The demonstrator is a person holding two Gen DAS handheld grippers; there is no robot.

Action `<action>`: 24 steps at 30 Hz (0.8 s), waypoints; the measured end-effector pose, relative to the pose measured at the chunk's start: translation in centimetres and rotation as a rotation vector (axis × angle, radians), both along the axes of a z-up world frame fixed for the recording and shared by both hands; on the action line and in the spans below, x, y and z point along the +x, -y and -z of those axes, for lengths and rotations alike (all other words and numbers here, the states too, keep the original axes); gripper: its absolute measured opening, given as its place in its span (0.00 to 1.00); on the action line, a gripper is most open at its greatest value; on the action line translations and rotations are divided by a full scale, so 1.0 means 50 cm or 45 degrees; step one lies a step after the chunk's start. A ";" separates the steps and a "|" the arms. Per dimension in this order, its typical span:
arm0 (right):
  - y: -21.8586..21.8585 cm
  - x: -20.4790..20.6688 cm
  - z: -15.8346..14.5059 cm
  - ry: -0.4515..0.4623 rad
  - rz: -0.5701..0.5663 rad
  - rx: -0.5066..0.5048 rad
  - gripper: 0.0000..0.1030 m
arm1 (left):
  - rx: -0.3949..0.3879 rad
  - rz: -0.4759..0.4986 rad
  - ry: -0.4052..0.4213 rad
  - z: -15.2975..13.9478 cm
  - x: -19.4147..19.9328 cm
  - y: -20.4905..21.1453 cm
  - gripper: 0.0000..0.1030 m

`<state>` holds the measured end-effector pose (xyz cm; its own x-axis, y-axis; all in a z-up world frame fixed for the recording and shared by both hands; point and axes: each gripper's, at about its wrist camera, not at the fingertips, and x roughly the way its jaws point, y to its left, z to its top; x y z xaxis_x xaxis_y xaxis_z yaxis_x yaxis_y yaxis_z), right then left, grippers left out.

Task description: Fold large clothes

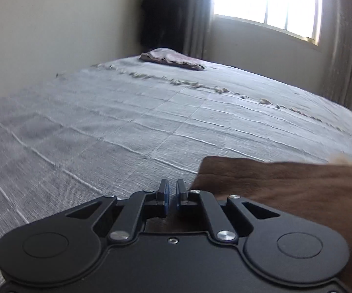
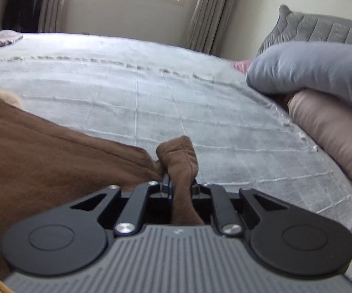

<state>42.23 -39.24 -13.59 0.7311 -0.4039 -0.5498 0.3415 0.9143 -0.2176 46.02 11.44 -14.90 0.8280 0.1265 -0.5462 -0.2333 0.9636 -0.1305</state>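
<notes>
A large brown garment [image 1: 285, 185] lies on the grey bedspread [image 1: 127, 122]. In the left wrist view it spreads to the right of my left gripper [image 1: 172, 190], whose blue-padded fingers stand almost together with a narrow gap and nothing visible between them. In the right wrist view the brown garment [image 2: 53, 153] fills the left side. My right gripper [image 2: 179, 185] is shut on a bunched corner of the garment, which pokes up between the fingers.
A folded pinkish cloth [image 1: 173, 58] lies at the far end of the bed near the window [image 1: 268, 2]. A grey-blue pillow [image 2: 317, 70] over a pink one [image 2: 334, 131] sits at the right by a grey headboard [image 2: 322, 29]. Curtains [image 2: 205, 12] hang beyond.
</notes>
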 end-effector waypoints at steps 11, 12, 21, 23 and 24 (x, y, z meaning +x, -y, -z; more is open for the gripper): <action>0.036 -0.179 -0.144 0.023 -0.105 0.156 0.77 | -0.056 0.281 -0.079 -0.114 -0.109 0.018 0.47; 0.040 -0.211 -0.160 0.018 -0.123 0.173 0.77 | -0.105 0.330 -0.085 -0.128 -0.139 0.008 0.72; 0.080 -0.465 -0.158 -0.011 -0.204 0.583 0.88 | -0.303 0.589 -0.230 -0.135 -0.394 -0.071 0.90; 0.083 -0.487 -0.142 -0.032 -0.162 0.592 0.88 | -0.373 0.568 -0.289 -0.114 -0.418 -0.093 0.90; 0.089 -0.495 -0.135 -0.041 -0.147 0.612 0.88 | -0.411 0.545 -0.306 -0.104 -0.428 -0.104 0.90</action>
<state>17.48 -43.67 -6.84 0.7355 -0.0163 -0.6773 0.2320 0.9453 0.2293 24.64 16.64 -9.67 0.6167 -0.3957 -0.6805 0.1084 0.8990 -0.4244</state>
